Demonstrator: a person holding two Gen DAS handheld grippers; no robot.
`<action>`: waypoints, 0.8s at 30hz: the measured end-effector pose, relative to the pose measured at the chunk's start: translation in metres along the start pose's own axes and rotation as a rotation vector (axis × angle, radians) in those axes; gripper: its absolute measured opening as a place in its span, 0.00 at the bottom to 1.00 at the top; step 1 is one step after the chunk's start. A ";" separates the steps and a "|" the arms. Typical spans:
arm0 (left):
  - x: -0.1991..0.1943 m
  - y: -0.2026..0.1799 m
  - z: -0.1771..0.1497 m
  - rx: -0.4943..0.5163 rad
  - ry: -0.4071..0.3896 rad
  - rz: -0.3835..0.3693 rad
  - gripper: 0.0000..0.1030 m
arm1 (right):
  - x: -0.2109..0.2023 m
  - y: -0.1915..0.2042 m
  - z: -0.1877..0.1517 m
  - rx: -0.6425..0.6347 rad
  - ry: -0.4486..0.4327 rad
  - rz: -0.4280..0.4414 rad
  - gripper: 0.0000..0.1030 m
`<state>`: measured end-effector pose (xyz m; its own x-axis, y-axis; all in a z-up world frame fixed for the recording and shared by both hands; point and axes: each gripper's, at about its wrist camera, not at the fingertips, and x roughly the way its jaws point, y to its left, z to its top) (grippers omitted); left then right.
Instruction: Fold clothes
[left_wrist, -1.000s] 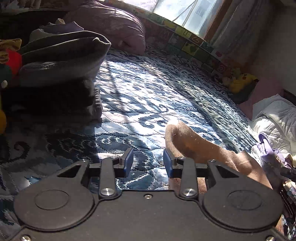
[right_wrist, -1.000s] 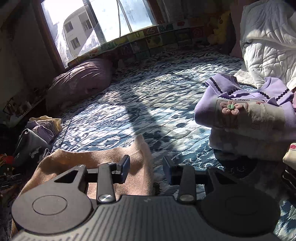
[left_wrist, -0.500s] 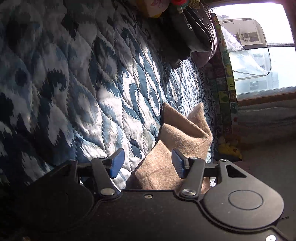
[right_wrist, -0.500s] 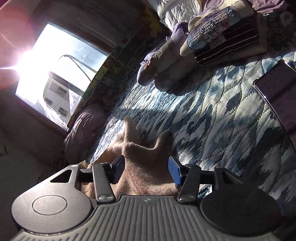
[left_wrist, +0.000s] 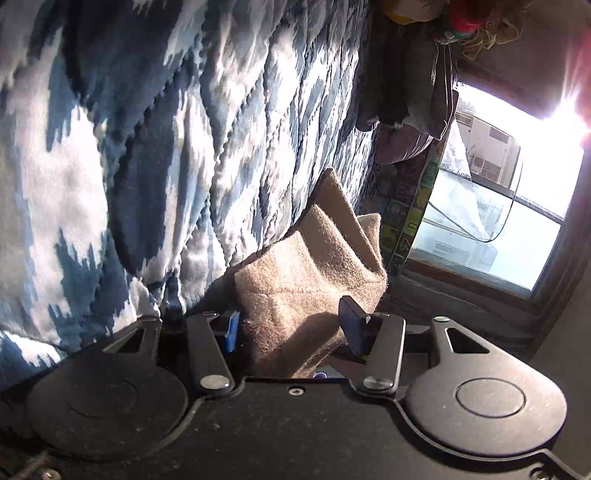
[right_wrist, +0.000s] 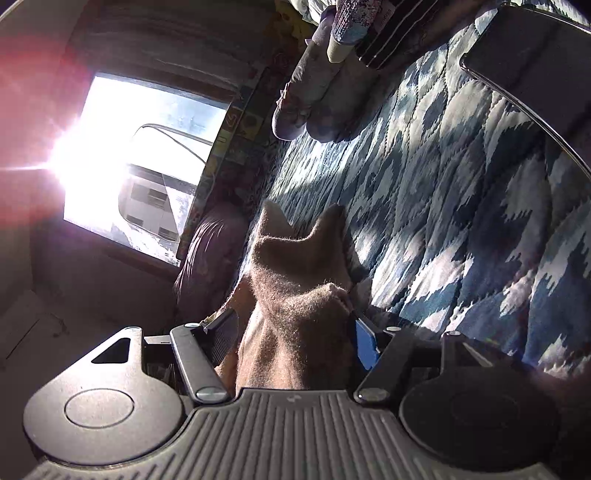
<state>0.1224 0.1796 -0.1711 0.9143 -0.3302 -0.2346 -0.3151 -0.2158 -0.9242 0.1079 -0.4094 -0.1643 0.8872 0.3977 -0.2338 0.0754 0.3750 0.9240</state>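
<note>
Both claws have rolled further onto their sides since half a second ago, and the tan garment (left_wrist: 303, 280) now fills more of the gap between each pair of fingers. A second ago it lay flat on the bed with the claws level above it.

In the left wrist view the left claw (left_wrist: 291, 325) has its jaws set wide, with a bunched fold of the tan fleecy cloth standing between them. The cloth presses against the blue pad of the finger on the quilt side; the dark pad on the window side sits just clear of the fold, so the jaws are not clamped. Ahead of the fingertips the garment rises to two peaks. The blue-and-white quilted bedspread (left_wrist: 155, 155) fills the side beyond the blue pad, a dark pile of clothes (left_wrist: 406, 74) lies far ahead, and the sunlit window (left_wrist: 498, 206) is on the other side.

In the right wrist view the right claw (right_wrist: 295, 332) likewise stands wide, the same tan garment (right_wrist: 299, 295) heaped between its fingers and reaching forward in two points. The cloth hides the inner faces of the pads, so contact cannot be judged. Folded clothes (right_wrist: 317, 92) lie far ahead on the bedspread (right_wrist: 443, 206), and a dark flat phone-like slab (right_wrist: 532, 70) lies ahead toward the blue-pad side.
</note>
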 end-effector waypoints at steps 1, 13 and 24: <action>0.003 -0.003 -0.001 0.018 -0.007 0.003 0.32 | 0.002 -0.001 -0.001 0.003 0.006 -0.005 0.64; -0.039 -0.143 -0.110 1.295 -0.305 0.192 0.09 | 0.010 -0.001 -0.007 -0.033 0.035 -0.034 0.64; -0.056 -0.049 -0.091 1.339 -0.136 0.502 0.26 | 0.009 0.003 -0.007 -0.068 0.020 -0.052 0.64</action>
<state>0.0639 0.1246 -0.0848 0.8212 -0.0055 -0.5706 -0.2035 0.9314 -0.3018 0.1129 -0.3988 -0.1657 0.8735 0.3929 -0.2875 0.0892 0.4513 0.8879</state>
